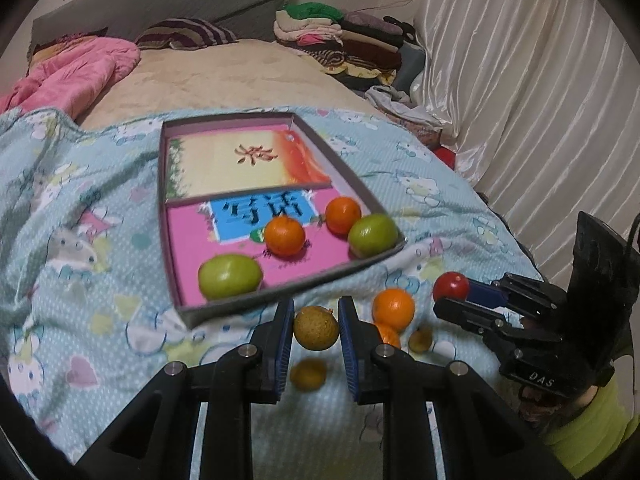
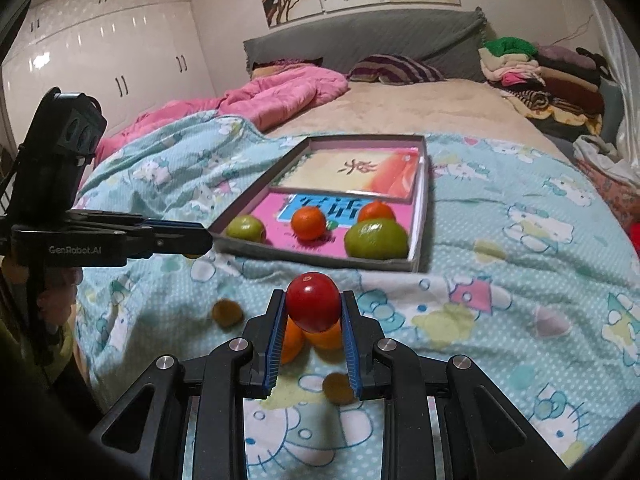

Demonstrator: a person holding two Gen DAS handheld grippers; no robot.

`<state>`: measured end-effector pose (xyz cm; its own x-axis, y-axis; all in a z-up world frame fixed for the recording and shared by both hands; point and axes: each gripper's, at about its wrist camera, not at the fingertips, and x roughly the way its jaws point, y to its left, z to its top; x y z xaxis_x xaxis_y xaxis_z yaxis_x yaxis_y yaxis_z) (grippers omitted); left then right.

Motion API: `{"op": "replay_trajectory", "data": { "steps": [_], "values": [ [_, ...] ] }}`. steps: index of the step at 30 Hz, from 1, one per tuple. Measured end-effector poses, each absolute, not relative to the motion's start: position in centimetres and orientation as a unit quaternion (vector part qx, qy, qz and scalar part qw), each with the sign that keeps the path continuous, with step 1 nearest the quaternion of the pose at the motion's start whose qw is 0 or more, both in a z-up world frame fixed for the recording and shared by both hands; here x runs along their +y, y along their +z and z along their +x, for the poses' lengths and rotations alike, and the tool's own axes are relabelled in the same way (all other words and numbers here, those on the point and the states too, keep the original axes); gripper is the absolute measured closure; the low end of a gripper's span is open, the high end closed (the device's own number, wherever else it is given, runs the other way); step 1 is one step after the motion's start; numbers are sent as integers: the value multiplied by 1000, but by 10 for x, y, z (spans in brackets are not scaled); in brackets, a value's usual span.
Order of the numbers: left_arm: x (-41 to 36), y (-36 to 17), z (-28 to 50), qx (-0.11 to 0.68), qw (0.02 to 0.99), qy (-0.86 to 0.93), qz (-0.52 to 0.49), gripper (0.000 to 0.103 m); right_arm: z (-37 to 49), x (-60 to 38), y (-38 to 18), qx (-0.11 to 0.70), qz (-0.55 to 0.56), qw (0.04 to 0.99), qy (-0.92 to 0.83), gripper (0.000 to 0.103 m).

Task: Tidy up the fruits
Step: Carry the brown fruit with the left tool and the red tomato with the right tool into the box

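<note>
Fruits pinched near the tray (image 1: 280, 292) edge: left hand-held gripper (image 1: 316, 330) longan, right hand-held gripper (image 2: 313, 312) tomato.

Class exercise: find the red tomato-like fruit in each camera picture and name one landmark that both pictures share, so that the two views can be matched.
Left wrist view: the red fruit sits at right of centre, between the right gripper fingers.
Right wrist view: the red fruit sits low at centre, between the gripper's own fingers.
Shared landmark: the grey tray holding green and orange fruits.
</note>
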<state>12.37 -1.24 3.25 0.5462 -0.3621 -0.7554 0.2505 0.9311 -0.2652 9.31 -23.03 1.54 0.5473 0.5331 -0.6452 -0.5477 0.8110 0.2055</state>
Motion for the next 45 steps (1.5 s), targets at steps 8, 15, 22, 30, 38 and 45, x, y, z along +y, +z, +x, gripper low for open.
{"op": "replay_trajectory", "data": {
  "steps": [8, 15, 22, 30, 38, 45],
  "values": [
    [-27, 38, 150, 435, 882, -176, -43, 80, 108, -233, 26, 355, -11, 886, 297, 76],
    [-27, 22, 165, 441, 879, -173, -52, 80, 132, -231, 30, 355, -22, 890, 286, 76],
    [-29, 13, 173, 435, 881, -174, -62, 80, 161, -228, 30, 359, -28, 894, 266, 76],
    [-30, 5, 178, 436, 880, -176, -62, 80, 187, -224, 24, 374, -43, 893, 247, 76],
    [-32, -5, 182, 440, 877, -180, -62, 80, 215, -209, 14, 392, -59, 888, 234, 76],
    [-30, -14, 186, 446, 875, -175, -62, 80, 222, -210, 6, 407, -62, 881, 232, 76]
  ]
}}
